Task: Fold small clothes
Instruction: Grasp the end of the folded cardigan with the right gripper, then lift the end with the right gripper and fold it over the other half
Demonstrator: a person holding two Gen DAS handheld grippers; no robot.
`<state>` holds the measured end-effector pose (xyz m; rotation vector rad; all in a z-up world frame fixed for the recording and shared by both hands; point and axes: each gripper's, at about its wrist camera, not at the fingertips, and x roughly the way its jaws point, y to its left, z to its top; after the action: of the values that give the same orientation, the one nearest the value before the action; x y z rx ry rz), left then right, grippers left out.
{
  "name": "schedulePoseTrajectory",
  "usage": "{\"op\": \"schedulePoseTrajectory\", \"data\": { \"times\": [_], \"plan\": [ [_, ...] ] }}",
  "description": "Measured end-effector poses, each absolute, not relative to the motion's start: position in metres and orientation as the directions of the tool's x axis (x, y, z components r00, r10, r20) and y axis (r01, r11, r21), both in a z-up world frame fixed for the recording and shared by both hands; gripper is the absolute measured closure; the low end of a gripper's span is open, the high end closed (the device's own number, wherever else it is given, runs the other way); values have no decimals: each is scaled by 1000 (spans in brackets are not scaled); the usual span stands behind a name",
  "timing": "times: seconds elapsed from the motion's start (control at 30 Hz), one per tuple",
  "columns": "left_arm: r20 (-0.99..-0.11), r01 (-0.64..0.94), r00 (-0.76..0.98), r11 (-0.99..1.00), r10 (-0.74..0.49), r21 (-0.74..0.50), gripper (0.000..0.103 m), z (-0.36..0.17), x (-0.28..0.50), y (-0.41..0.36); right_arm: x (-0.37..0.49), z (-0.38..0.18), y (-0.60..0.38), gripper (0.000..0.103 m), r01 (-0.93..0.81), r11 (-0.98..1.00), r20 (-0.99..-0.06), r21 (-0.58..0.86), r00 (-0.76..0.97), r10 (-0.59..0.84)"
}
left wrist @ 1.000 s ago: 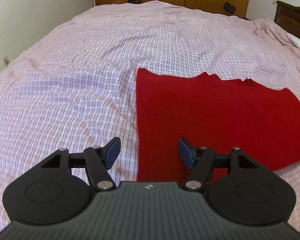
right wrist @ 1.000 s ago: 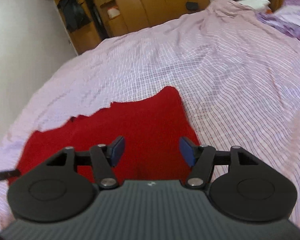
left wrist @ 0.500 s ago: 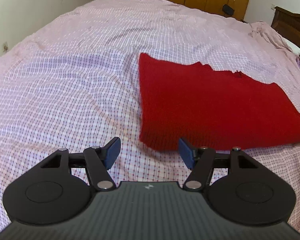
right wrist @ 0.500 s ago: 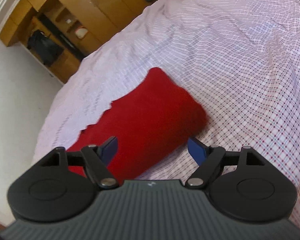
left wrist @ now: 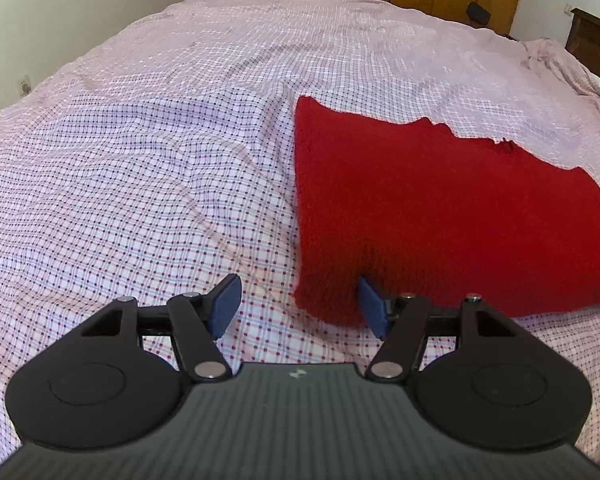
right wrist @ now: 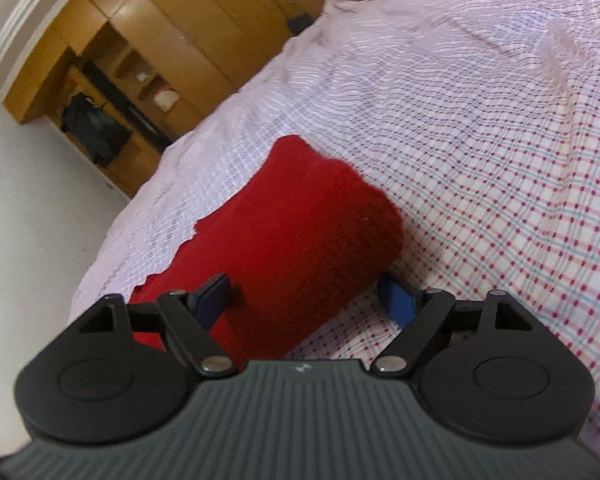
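A red knit garment (left wrist: pixel 440 208) lies folded flat on the pink checked bedsheet (left wrist: pixel 140 160). My left gripper (left wrist: pixel 298 306) is open at the garment's near left corner, with its right pad touching the cloth edge. In the right wrist view the same garment (right wrist: pixel 300 240) has its near right corner between my right gripper's (right wrist: pixel 304 300) open jaws, one pad over the cloth and one over the sheet (right wrist: pixel 500 160).
The bed fills both views. Wooden wardrobes (right wrist: pixel 160 40) stand beyond the far end. A dark wooden headboard (left wrist: pixel 596 44) is at the right. A white wall (left wrist: pixel 60 20) runs along the left side.
Both grippers have come down low and closer to the garment's near corners. The right gripper has tilted and its jaws have opened wider around the corner.
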<state>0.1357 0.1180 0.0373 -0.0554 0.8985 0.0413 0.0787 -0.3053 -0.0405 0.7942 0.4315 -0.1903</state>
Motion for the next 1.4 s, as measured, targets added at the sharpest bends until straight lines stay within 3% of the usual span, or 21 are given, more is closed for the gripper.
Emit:
{"op": "schedulePoseTrajectory", "data": {
  "times": [0.27, 0.63, 0.9, 1.03, 1.1, 1.4],
  "plan": [
    [-798, -106, 603, 992, 6, -72, 34, 34, 141, 121, 75, -45, -320, 14, 239, 574, -342, 783, 936, 77],
    [-799, -91, 600, 995, 29, -32, 34, 30, 145, 114, 85, -45, -319, 14, 230, 502, -270, 833, 963, 6],
    [-802, -86, 597, 996, 28, -29, 34, 29, 147, 114, 92, -54, -329, 42, 275, 442, -288, 854, 957, -38],
    [-801, -83, 597, 996, 28, -28, 34, 30, 147, 114, 95, -58, -333, 49, 285, 433, -293, 855, 955, -48],
    [-802, -82, 597, 996, 26, -29, 34, 30, 146, 114, 96, -59, -334, 61, 291, 444, -298, 847, 953, -56],
    [-793, -74, 608, 997, 29, -20, 34, 40, 136, 119, 97, -43, -325, 68, 289, 547, -302, 785, 951, -69]
  ]
}}
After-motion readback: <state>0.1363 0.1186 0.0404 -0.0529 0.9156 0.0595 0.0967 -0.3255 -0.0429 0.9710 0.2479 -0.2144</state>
